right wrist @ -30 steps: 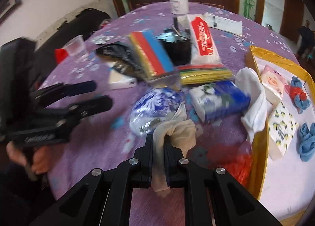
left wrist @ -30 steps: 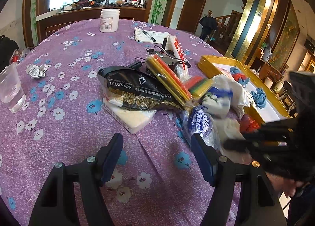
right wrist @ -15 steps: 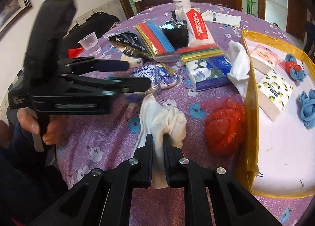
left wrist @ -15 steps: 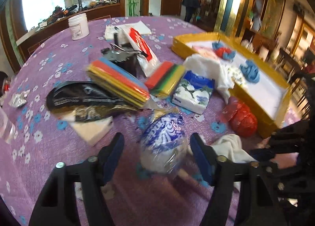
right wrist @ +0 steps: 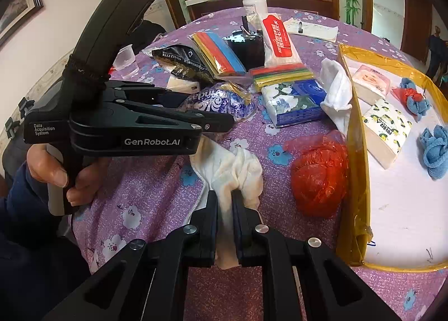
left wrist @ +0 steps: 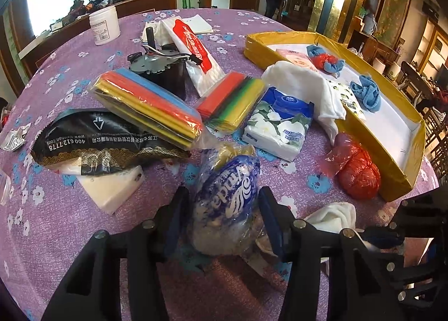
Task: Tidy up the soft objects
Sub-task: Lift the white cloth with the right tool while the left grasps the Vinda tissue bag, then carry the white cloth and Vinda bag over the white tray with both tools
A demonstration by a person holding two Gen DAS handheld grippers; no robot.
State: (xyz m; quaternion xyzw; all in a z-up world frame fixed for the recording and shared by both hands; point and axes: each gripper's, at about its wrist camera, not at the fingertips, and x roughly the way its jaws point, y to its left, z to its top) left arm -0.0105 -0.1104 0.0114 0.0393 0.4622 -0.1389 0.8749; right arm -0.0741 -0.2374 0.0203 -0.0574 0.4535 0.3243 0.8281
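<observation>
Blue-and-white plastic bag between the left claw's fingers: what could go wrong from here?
1. The blue-and-white plastic bag is bulky and slick; the open left claw may pinch film only and drop it.
2. The white cloth held by the right claw trails on the table and could snag the red plastic bundle before the yellow tray.

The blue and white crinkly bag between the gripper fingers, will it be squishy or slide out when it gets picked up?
Probably squishy: the blue and white bag looks puffy and rounded. Its shiny, wrinkled plastic may be slippery, so the left gripper, open around it, could lose it. It likely sags where loose plastic bunches at the ends.
</observation>
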